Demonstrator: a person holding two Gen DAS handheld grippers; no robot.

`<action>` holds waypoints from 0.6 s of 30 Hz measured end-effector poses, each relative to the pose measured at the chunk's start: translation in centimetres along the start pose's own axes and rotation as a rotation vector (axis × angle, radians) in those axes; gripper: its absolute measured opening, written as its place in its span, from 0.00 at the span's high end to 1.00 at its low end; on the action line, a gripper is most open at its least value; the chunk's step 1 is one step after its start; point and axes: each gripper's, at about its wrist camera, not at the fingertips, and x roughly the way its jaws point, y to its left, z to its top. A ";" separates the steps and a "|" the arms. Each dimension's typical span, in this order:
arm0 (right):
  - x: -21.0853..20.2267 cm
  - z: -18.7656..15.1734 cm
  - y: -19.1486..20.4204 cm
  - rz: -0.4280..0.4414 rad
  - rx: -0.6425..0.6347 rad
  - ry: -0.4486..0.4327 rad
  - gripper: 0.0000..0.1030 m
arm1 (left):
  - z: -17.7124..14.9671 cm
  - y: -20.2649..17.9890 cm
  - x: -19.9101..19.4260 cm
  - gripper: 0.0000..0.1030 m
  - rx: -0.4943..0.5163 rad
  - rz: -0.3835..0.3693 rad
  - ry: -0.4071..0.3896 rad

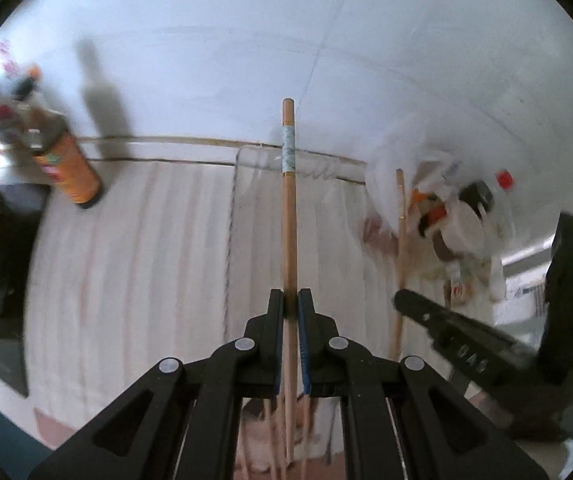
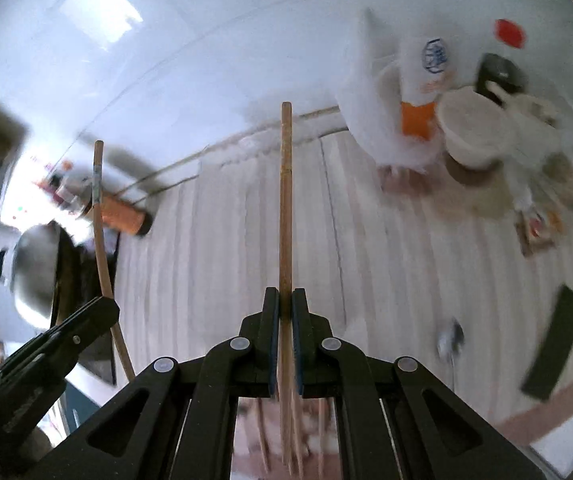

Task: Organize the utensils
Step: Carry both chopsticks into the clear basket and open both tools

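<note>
White striped cloth below two grippers.
Left gripper pinches one chopstick upright; right gripper pinches another chopstick.

Smooth wooden chopstick; ribbed white cloth; matt black plastic jaws; glossy metal pot.

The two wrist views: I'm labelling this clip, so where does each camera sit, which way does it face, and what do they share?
Left wrist: rides on the left gripper, looking forward along its chopstick across the white striped cloth toward the wall; the right gripper shows at lower right.
Right wrist: rides on the right gripper, looking along its own chopstick; the left gripper shows at lower left.
Shared: the cloth, the orange bottle and the white bags.
</note>
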 end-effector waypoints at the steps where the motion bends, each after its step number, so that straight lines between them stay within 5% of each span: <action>1: 1.1 1.2 0.2 -0.007 0.005 0.006 0.94 | 1.2 0.4 1.6 0.96 -0.007 -0.006 0.029; 8: 8.5 5.8 0.7 -0.073 0.000 0.076 0.94 | 5.5 2.4 8.9 0.96 -0.031 -0.034 0.172; 14: 11.2 6.2 1.3 -0.115 -0.040 0.140 0.91 | 5.8 2.9 10.0 0.94 -0.029 -0.019 0.210; 16: 11.2 6.1 1.1 -0.121 -0.034 0.143 0.64 | 5.7 2.9 9.4 0.92 -0.021 0.007 0.191; 18: 10.7 5.8 1.0 -0.144 -0.036 0.122 0.57 | 5.4 3.3 8.8 0.76 -0.017 0.041 0.173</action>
